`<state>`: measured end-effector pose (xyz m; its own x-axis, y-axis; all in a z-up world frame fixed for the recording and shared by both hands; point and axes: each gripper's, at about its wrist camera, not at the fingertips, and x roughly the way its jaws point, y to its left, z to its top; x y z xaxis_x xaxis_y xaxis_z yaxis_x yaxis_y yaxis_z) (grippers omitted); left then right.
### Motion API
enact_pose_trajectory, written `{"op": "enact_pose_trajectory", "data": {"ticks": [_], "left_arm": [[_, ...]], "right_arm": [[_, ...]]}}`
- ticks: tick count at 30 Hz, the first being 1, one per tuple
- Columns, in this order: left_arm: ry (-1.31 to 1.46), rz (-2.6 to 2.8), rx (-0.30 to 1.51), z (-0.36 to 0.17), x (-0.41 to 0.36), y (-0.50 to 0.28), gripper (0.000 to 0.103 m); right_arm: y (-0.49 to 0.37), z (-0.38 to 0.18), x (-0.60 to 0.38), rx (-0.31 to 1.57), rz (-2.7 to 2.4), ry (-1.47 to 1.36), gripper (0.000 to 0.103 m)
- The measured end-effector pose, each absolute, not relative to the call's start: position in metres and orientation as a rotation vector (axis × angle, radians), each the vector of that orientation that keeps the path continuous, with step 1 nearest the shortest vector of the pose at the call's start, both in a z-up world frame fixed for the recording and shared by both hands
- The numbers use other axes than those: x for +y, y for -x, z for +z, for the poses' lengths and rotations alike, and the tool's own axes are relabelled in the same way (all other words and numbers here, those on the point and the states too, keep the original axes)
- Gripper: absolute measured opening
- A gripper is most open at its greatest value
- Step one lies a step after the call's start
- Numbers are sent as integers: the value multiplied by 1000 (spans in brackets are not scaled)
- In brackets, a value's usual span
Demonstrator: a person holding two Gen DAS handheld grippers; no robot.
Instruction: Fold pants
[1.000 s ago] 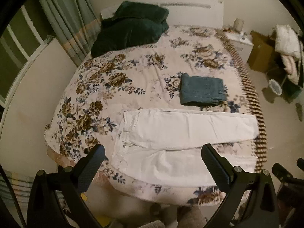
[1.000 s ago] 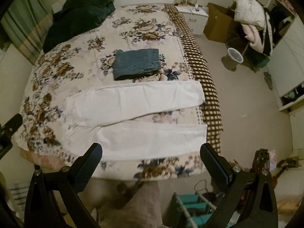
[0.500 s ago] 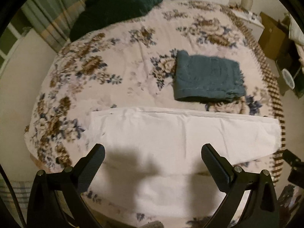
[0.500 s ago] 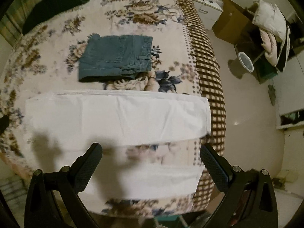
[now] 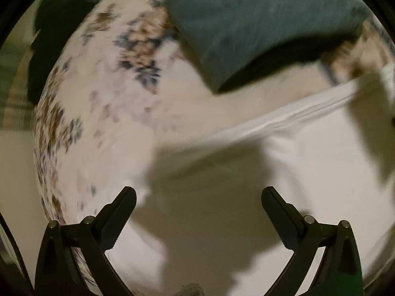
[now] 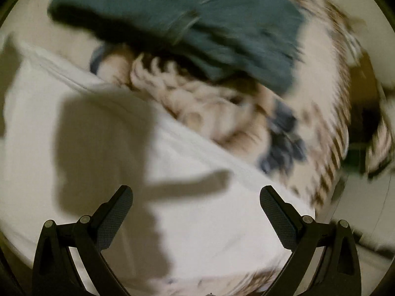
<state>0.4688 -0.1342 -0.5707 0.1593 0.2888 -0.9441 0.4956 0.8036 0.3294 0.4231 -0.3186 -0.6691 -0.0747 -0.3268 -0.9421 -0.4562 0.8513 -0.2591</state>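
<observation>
White pants [image 5: 308, 172] lie flat on the floral bedspread [image 5: 103, 113]. In the left wrist view my left gripper [image 5: 198, 197] is open and empty, close above the white cloth near the waist end, and casts a dark shadow on it. In the right wrist view my right gripper [image 6: 196, 196] is open and empty, close above the far leg of the pants [image 6: 197, 209] near its hem. Both views are blurred by motion.
Folded blue-green pants [image 5: 259, 19] lie on the bed just beyond the white pants and also show in the right wrist view [image 6: 197, 24]. A dark green pillow [image 5: 61, 24] is at the far left. The checked bed edge [image 6: 330, 167] is at the right.
Both grippers have dropped fast from high above the bed to just over the white pants. Both stay open. The pants have not moved.
</observation>
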Motion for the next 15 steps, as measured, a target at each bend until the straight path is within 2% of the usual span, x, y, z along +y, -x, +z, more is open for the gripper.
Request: {"op": "enact_pose_trajectory", "data": {"ticks": [4, 5, 6, 7, 8, 9, 10, 11, 12, 15], "left_arm": [[-679, -321, 1489, -596, -128, -485, 103], [-669, -346, 1494, -598, -127, -486, 103], [-645, -393, 1501, -599, -124, -489, 98], [-612, -440, 1499, -597, -121, -489, 84], [-576, -479, 1495, -593, -117, -490, 76], [-549, -511, 1493, -587, -114, -488, 55], [-533, -540, 1484, -580, -111, -484, 39], [-531, -541, 1475, -574, -109, -481, 33], [-533, -538, 1470, -567, -105, -477, 23], [-513, -513, 1427, -541, -91, -462, 15]], "right_arm": [[-437, -698, -320, 1718, 254, 630, 103], [-438, -701, -321, 1718, 280, 618, 100], [-438, -702, -321, 1714, 314, 600, 94], [-437, -702, -321, 1715, 334, 580, 89], [-436, -700, -322, 1720, 344, 551, 78], [-435, -695, -323, 1716, 356, 507, 59], [-434, -690, -324, 1704, 351, 482, 47], [-432, -682, -327, 1679, 324, 441, 25], [-429, -675, -329, 1665, 308, 403, 14], [-416, -656, -335, 1612, 267, 353, 9]]}}
